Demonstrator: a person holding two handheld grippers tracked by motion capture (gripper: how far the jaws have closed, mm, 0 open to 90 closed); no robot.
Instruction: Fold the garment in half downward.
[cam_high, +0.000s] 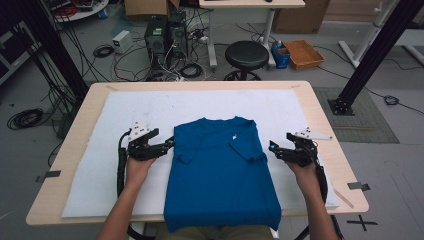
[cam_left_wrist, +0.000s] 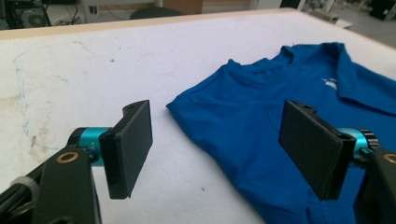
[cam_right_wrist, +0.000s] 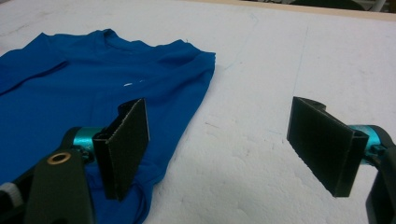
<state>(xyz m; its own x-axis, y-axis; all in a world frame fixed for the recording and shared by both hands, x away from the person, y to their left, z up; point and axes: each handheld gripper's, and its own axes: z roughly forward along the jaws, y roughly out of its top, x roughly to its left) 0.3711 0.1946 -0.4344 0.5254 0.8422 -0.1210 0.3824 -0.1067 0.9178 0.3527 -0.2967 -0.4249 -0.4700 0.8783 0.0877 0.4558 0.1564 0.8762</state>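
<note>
wooden table (cam_high: 320, 125), white mat (cam_high: 125, 107), blue shirt (cam_high: 220, 170)

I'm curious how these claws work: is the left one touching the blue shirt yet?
Cannot tell. In the left gripper view the left gripper stands open, one jaw over white cloth, the other over the blue shirt, with no contact or gap plainly shown.

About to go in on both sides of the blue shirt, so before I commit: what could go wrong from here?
1. The blue shirt hangs over the near edge of the table; an uneven pull could drag it off.
2. Both sleeves look folded inward, so closing the left hand-held gripper or right hand-held gripper at the side edges may catch only the top layer and undo the fold.
3. The white mat lies right under the edges; low jaws might pinch it too.
</note>
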